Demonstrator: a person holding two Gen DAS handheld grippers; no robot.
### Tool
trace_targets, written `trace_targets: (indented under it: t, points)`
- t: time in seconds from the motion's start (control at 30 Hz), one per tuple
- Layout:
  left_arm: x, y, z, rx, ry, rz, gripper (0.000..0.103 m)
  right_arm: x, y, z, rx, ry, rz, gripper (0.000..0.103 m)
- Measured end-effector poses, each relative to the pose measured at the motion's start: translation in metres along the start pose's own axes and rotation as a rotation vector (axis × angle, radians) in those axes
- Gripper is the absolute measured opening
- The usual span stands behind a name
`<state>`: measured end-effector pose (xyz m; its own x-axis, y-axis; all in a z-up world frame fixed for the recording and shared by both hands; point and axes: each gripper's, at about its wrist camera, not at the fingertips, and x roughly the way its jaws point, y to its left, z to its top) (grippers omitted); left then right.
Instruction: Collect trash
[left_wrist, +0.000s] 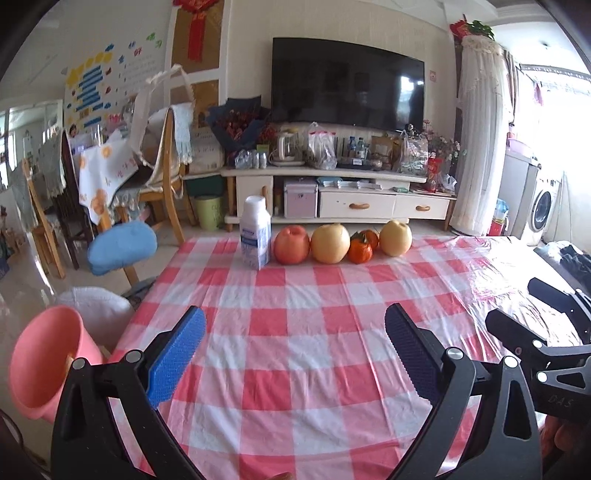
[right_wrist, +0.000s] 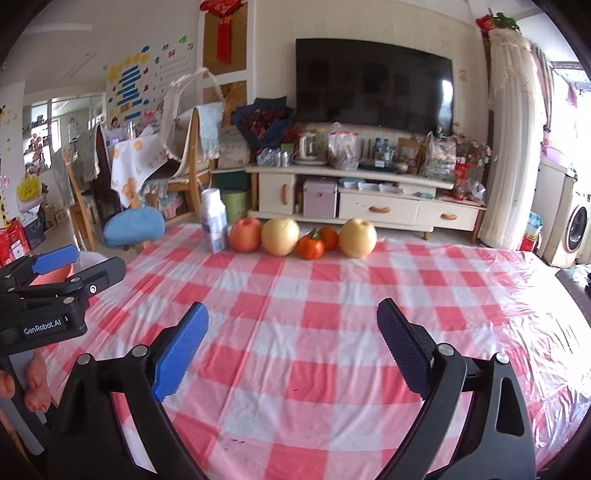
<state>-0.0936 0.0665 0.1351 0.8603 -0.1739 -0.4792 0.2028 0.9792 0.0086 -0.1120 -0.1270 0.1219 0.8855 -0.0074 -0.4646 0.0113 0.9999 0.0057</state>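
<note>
**A:** Nearest the lens, lower centre of the left wrist view, the left gripper (left_wrist: 295, 349) has its fingers spread wide with nothing between them. The right gripper (right_wrist: 291, 345) is just as wide apart and empty.

**B:** So nothing collected?

**A:** I'd judge it barely begun. At the lower left sits a pink plastic bucket (left_wrist: 44, 363) beside the table (left_wrist: 295, 295), likely the bin. Its contents are mostly hidden.

**B:** And the trash?

**A:** Probably the white milk carton with blue print (left_wrist: 255, 232), upright at the far edge, centre-left. Rightward stand a red apple (left_wrist: 291, 244), a yellow pear (left_wrist: 330, 243), two orange persimmons (left_wrist: 364, 245) and another yellow pear (left_wrist: 395, 238).

**B:** The surface?

**A:** A red-and-white checked cloth under clear plastic. Behind: wooden chairs at left, then a television (left_wrist: 347, 94) over a cream cabinet.
</note>
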Motion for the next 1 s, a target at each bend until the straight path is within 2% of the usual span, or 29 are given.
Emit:
trace_targets:
  t: [0.47,1.0]
  points:
    - [-0.021,-0.031,0.029,0.021,-0.077,-0.011,0.097,-0.027,-0.037,0.011,0.024,-0.095,-0.083,0.093]
    - [-0.021,-0.071,0.033,0.089,-0.077,-0.011,0.097,-0.040,-0.055,0.012,0.027,-0.153,-0.165,0.094]
